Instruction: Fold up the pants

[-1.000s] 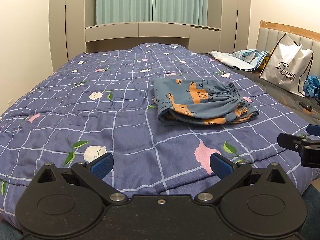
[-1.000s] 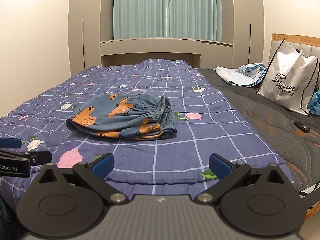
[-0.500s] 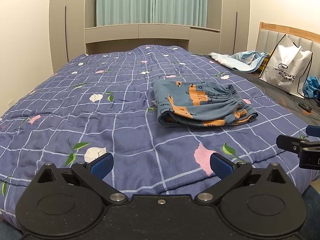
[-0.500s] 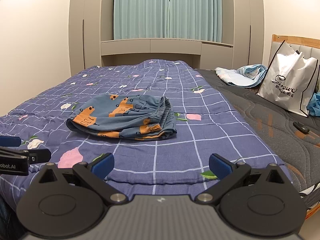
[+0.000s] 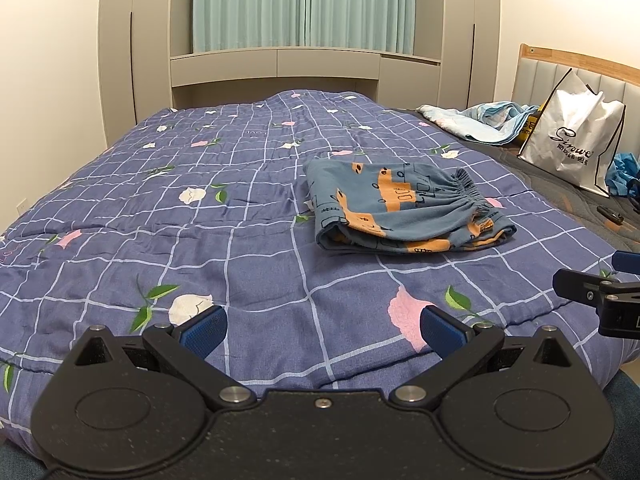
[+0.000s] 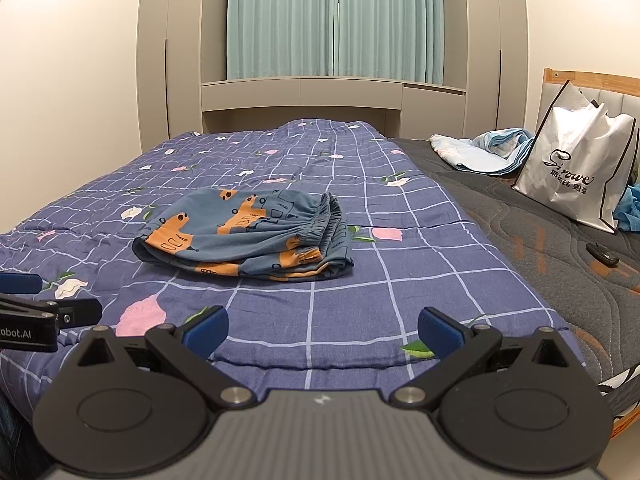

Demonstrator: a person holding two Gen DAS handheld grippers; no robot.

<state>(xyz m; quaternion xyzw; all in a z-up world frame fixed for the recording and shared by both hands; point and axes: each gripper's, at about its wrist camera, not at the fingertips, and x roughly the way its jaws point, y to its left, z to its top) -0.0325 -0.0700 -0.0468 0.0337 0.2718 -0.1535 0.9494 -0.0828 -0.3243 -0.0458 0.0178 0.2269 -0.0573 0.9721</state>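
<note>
Lying folded on the checked quilt (image 5: 240, 216), pants (image 5: 404, 208); both grippers' fingers (image 5: 202, 330) spread.

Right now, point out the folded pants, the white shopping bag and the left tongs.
folded pants (image 5: 404, 208): left wrist view, on the top layer of blue cloth.
white shopping bag (image 6: 576, 176): right wrist view, on its printed front.
left tongs (image 5: 322, 326): left wrist view, midway between the blue tips, open.

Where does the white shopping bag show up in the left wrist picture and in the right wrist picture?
Left wrist view: the white shopping bag stands at the far right, against the headboard.
Right wrist view: it is again at the right edge, larger, on the dark mattress cover.
Shared landmark: the folded pants on the blue checked quilt, left of the bag in both.
</note>
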